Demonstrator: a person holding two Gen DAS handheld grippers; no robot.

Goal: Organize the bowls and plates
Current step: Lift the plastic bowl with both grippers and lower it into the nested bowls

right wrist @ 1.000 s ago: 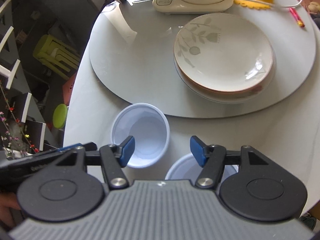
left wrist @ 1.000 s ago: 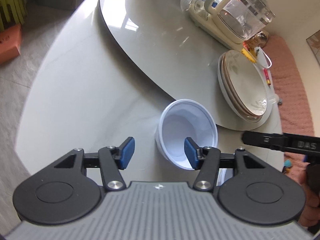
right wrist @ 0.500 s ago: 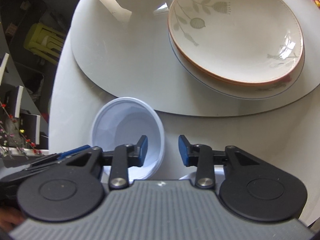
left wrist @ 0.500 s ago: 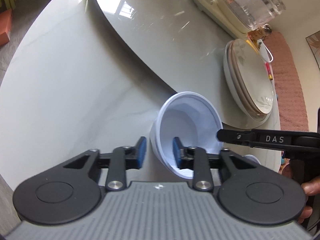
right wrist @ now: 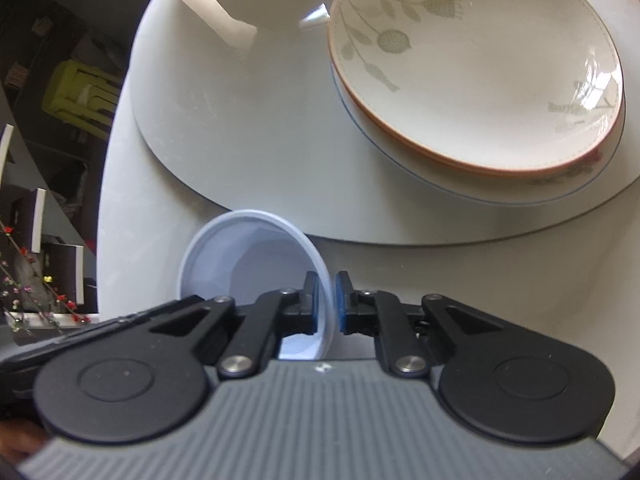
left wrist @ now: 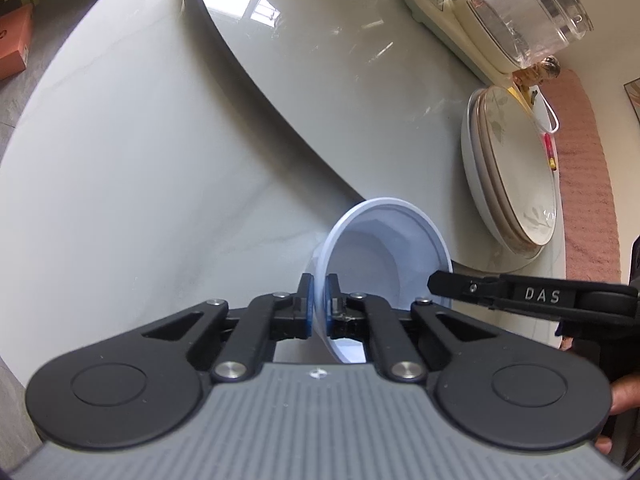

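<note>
Both pairs of blue-padded fingers were clamped on the thin wall of the same white, round plastic bowl [left wrist: 384, 256]: the left gripper [left wrist: 318, 308] pinched the bowl's left rim, one pad inside and one outside, while the right gripper [right wrist: 327, 304] pinched the opposite, right rim in the same manner. That bowl [right wrist: 248, 264] sat on the near part of the pale marble-look round table [left wrist: 120, 184], just beside the edge of the raised grey round turntable [right wrist: 248, 128] and not on it. In the left wrist view the black arm of the right gripper [left wrist: 532, 300], marked with white letters, reached in from the right to the bowl's rim, with part of a hand [left wrist: 620, 404] behind it. On the turntable, to the right and farther off, lay a stack of shallow cream ceramic plates with a leaf pattern [right wrist: 480, 64], the top one orange-rimmed, well apart from the bowl. Beyond them stood a glass kettle on a cream base [left wrist: 516, 12]. A yellow-green plastic stool [right wrist: 80, 96] showed on the floor at the far left of the right wrist view. Nothing lay between the bowl and the plates.
</note>
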